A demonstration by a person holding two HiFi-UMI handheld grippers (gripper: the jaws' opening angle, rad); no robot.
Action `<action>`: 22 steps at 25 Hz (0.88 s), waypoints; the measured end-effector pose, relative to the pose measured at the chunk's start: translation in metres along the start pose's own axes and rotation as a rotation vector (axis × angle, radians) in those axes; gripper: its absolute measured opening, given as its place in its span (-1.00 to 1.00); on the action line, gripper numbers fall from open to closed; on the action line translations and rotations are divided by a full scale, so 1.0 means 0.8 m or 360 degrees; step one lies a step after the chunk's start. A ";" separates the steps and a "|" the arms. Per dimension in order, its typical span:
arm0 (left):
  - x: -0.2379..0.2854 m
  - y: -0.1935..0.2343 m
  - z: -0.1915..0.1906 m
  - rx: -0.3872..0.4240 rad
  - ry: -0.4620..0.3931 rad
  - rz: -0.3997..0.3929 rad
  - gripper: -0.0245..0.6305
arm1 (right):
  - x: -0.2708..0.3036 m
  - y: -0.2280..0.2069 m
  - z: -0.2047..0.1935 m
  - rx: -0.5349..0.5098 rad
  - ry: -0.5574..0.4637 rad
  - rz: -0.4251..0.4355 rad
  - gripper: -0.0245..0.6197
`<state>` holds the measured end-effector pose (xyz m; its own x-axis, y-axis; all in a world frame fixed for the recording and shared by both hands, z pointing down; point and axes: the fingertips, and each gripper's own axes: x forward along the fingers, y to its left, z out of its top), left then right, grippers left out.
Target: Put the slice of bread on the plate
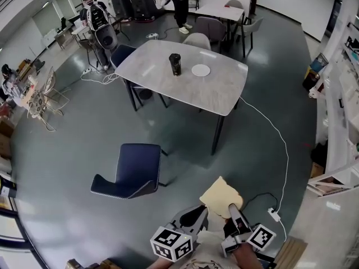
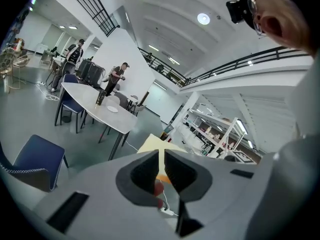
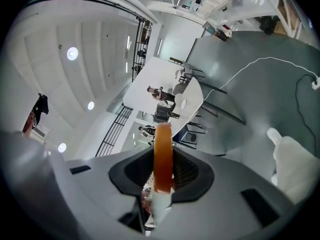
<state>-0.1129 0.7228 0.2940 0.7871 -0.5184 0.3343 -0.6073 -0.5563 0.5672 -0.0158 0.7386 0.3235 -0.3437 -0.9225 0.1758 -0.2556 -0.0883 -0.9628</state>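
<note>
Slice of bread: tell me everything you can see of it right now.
The slice of bread is a pale yellow, flat, squarish piece with an orange-brown crust, and it looks stiff like a toy. It is held up in the air, broad face roughly upward in the head view. The right claw is shut on its near edge, the crust edge-on between the pads. The left claw sits by its near corner; whether they touch cannot be told.

Cannot see the near corner of the slice of bread [image 1: 220, 197] behind the right gripper [image 1: 233, 209] in the head view, nor most of its face behind the left gripper [image 2: 161, 156] in that gripper's view, nor tell what the small dark container [image 1: 175, 64] beside the plate [image 1: 200, 70] is.
</note>
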 end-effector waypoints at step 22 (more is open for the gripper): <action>0.307 0.049 0.191 0.0042 0.0060 0.0045 -0.79 | 0.221 -0.017 0.292 0.0051 -0.0002 0.0031 -0.62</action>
<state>0.0397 0.4743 0.2833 0.7729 -0.5095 0.3781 -0.6315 -0.5592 0.5371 0.1377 0.4887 0.3200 -0.3472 -0.9246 0.1565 -0.2194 -0.0822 -0.9722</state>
